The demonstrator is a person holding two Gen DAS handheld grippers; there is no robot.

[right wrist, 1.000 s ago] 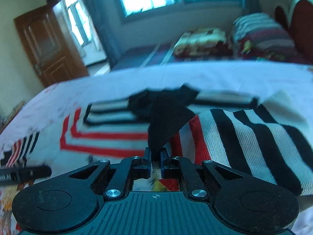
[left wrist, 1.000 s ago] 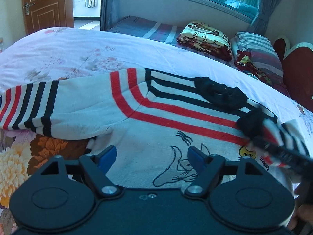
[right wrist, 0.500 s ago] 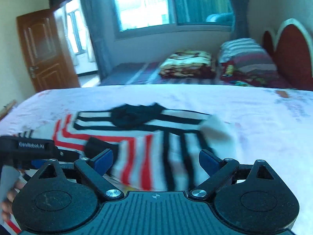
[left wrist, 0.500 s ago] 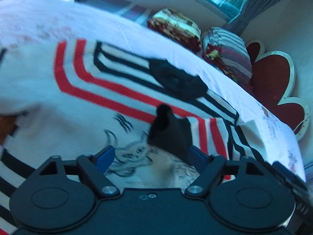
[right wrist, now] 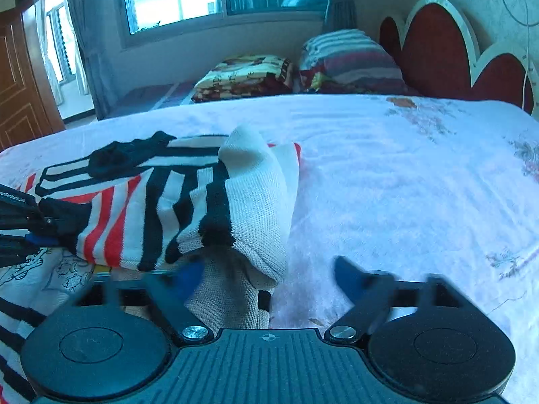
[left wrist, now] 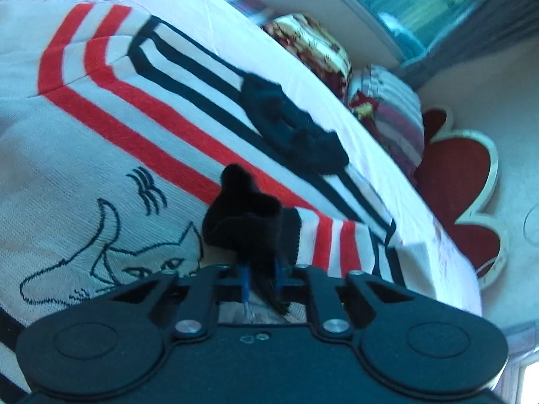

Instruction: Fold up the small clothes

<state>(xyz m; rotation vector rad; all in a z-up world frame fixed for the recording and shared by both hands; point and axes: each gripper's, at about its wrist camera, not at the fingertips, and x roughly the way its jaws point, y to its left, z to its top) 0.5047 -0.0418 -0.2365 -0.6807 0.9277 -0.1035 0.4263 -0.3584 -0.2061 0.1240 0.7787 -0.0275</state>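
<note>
Bedroom, pink floral bed (right wrist: 387,175) under us, sweater (left wrist: 101,155) spread flat across it. Nearest: our left gripper (left wrist: 261,277) clamped shut on black cuff (left wrist: 249,222) of sleeve (right wrist: 161,212), folded inward over cat print (we judge: sleeve being laid across chest to narrow garment). Our right gripper (right wrist: 269,276) has just been closing, jaws apart, pads clear of cloth, bunched shoulder fold just ahead. Sweater's long axis runs across bed; black collar (left wrist: 293,131) toward far edge. Beyond: pillows (right wrist: 350,60), headboard (right wrist: 438,50), window.
</note>
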